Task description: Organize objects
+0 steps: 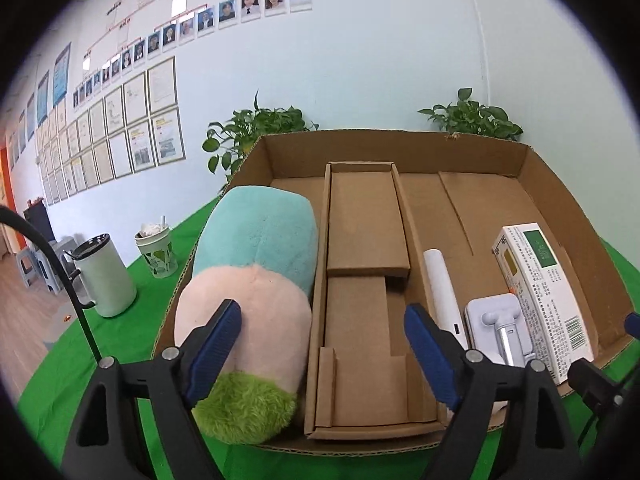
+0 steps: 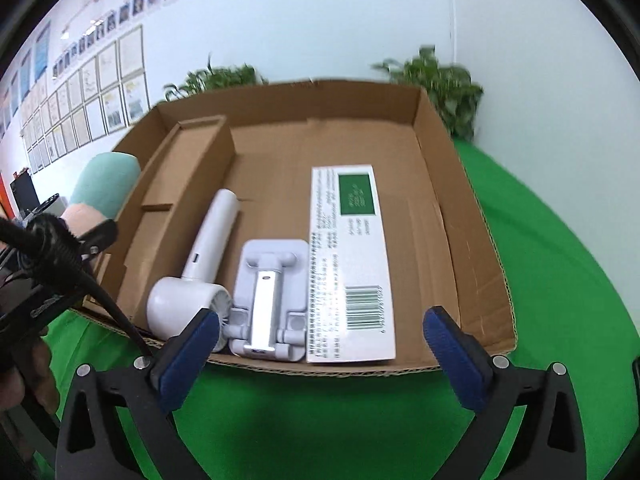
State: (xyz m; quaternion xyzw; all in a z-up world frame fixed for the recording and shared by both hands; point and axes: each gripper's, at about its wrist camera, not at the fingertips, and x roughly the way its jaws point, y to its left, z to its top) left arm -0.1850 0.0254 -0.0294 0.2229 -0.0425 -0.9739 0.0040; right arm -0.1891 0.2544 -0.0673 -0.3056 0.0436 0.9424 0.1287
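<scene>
A shallow cardboard tray [image 1: 532, 184] sits on a green cloth [image 2: 560, 280]. At nine o'clock in it lies a plush toy [image 1: 256, 280] of teal, pink and green, beside a cardboard divider insert [image 1: 366, 280]. Toward three o'clock lie a white handheld fan [image 2: 200, 272], a folded white phone stand [image 2: 266, 300] and a white carton with a green label [image 2: 348, 264]. The left gripper [image 1: 324, 354] is released, jaws apart, nothing held. The right gripper [image 2: 320, 354] is likewise released, holding nothing, at six o'clock of the tray.
</scene>
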